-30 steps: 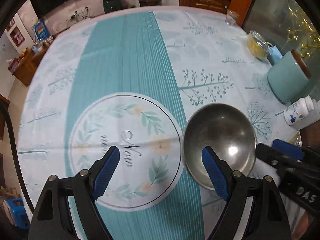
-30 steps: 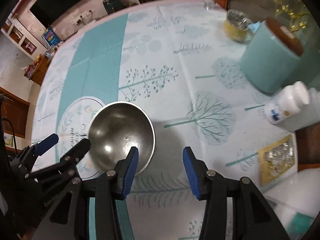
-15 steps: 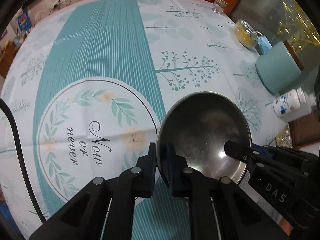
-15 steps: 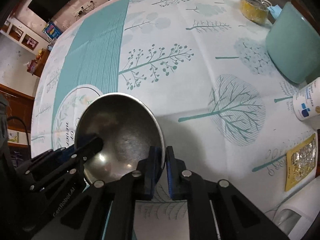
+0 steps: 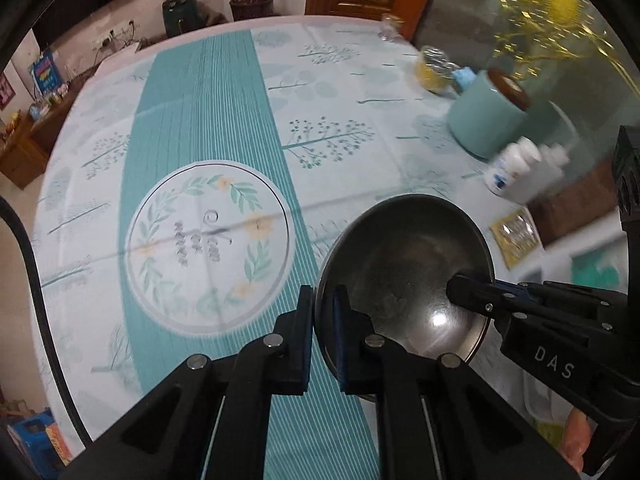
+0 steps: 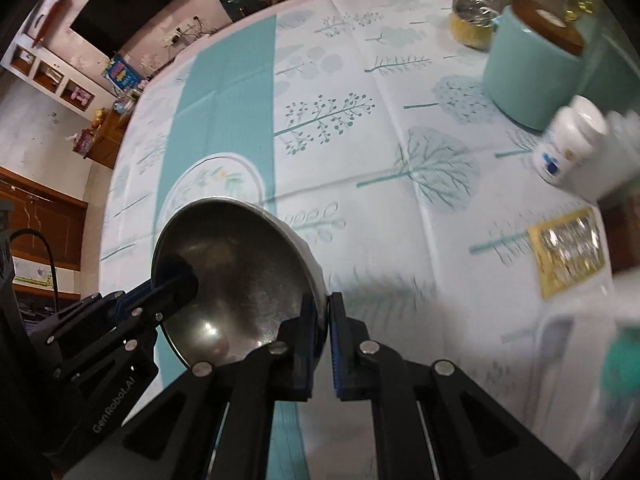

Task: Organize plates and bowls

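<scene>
A steel bowl (image 5: 404, 264) is held off the table by both grippers. My left gripper (image 5: 323, 312) is shut on its left rim. My right gripper (image 6: 322, 320) is shut on its right rim; in the left wrist view it shows as a black finger (image 5: 472, 288) reaching into the bowl from the right. In the right wrist view the bowl (image 6: 240, 272) is tilted, and the left gripper's finger (image 6: 176, 284) clamps its far rim. The bowl is empty.
The round table has a teal and white cloth (image 5: 208, 120) with a printed circle (image 5: 208, 244). At the right stand a teal canister (image 5: 484, 120), a white pill bottle (image 5: 512, 168), a yellow jar (image 5: 432, 68) and a foil blister pack (image 5: 516, 236).
Both grippers closed on the bowl's opposite rims, then lifted it off the table and tilted it; the view has pulled back from the cloth.
</scene>
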The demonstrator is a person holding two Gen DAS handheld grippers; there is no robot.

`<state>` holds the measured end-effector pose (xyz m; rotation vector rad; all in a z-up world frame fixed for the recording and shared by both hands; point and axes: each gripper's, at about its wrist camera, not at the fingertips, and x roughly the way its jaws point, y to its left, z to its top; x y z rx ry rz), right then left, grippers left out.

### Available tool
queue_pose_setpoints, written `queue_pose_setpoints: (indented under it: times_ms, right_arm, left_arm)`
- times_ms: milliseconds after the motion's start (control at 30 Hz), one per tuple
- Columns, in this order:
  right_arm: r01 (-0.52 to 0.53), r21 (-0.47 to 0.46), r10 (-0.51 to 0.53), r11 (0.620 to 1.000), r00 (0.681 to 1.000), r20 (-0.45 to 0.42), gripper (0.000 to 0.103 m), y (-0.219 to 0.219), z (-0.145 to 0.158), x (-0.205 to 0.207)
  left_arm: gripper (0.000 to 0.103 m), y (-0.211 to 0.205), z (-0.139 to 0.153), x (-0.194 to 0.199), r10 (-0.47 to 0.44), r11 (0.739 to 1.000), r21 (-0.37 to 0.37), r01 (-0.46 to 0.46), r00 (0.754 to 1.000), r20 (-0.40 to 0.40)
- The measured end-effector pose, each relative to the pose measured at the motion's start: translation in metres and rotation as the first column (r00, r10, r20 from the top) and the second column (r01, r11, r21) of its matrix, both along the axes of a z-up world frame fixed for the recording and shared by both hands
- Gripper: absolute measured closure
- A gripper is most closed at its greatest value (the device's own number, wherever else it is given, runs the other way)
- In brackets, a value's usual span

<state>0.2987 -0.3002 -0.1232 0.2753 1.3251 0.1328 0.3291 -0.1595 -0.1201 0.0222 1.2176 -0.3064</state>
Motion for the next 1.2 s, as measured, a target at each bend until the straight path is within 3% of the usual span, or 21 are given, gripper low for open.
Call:
queue_pose_setpoints:
  times_ms: [267,567,733,900,1033,1200]
  right_arm:
    - [-0.048,-0.006,0.048,0.999,0.998,0.041,0.097,-0.008,0.043,-0.095]
    - [-0.141,-0.007,0.141,0.99,0.99,0.017,0.097,-0.012,0.052,-0.187]
    - [-0.193,-0.005,0.193,0.981,0.981,-0.005,0.097,-0.013,0.045,-0.23]
    - [-0.222,-0.017,0.22,0.975,0.973,-0.071,0.097,-0.009,0.014,-0.261]
    - [-0.201,0.011,0.201,0.979,0.972,-0.121,0.097,-0.012,-0.008,-0.272]
    - [-0.202,-0.029,0.197,0.979,0.973,-0.119,0.097,-0.009,-0.015,-0.278]
  left_arm:
    - [0.096,-0.011,0.04,-0.108,-0.075,0.997,0.013,0.075,0.997,0.002]
    - [0.095,-0.013,0.051,-0.221,-0.116,0.992,-0.044,0.114,0.992,-0.041]
    - [0.094,-0.009,0.033,-0.262,-0.13,0.988,-0.099,0.119,0.985,-0.11]
    - [0.093,-0.013,0.004,-0.293,-0.157,0.986,-0.082,0.145,0.972,-0.174]
    - [0.093,-0.015,-0.014,-0.302,-0.154,0.988,-0.063,0.144,0.97,-0.19]
    - [0.093,-0.016,-0.025,-0.304,-0.156,0.987,-0.053,0.149,0.969,-0.189]
